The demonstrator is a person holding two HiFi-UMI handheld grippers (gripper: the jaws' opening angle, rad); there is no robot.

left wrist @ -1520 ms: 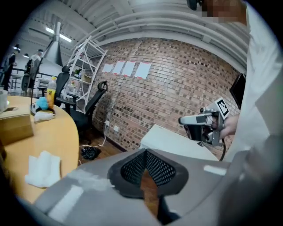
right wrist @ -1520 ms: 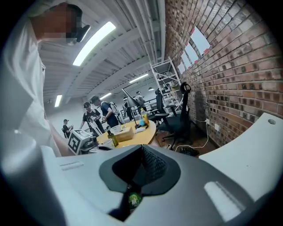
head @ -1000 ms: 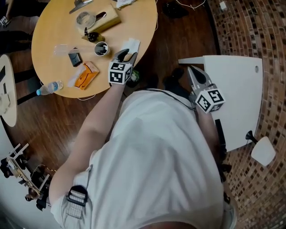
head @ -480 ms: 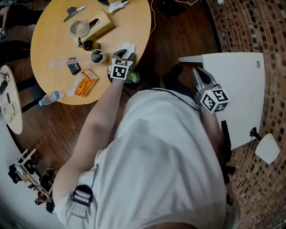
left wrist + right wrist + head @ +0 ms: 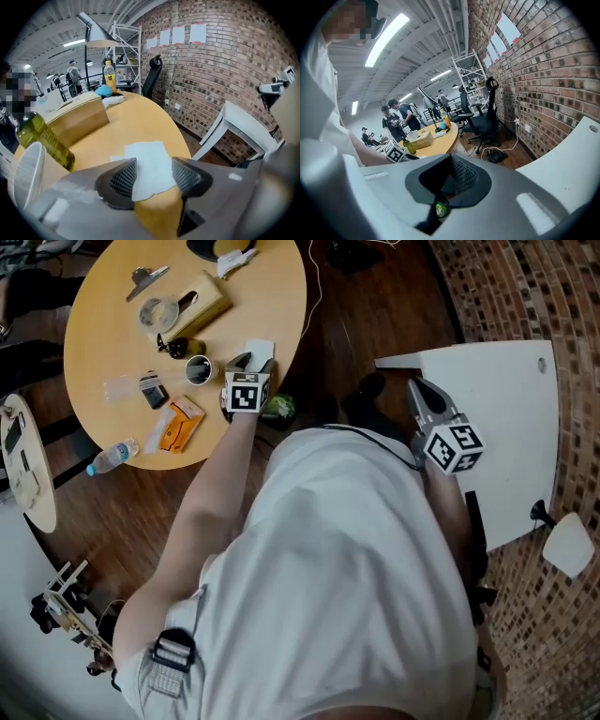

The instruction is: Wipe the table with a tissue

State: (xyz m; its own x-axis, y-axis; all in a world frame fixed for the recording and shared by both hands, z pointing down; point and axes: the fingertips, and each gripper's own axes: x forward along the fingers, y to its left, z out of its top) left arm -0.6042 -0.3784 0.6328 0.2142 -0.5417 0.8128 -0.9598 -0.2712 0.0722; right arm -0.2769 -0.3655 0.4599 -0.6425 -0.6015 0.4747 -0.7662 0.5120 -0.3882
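A white tissue lies flat on the round wooden table, close to its near right edge. My left gripper hangs just above it, pointing steeply down. In the left gripper view the tissue shows in the gap between the two mesh pads, which do not press on it. The left gripper has just been opening its jaws and stands open. My right gripper is off to the right over a white table, its jaws together with nothing in them.
On the round table stand a brown box, a tape roll, a cup, an orange packet, a water bottle and a dark green bottle. A green object lies on the floor by the table's edge.
The left gripper has come down toward the table's edge, and its jaws stand wider over the tissue. The right gripper has shifted a little over the white table.
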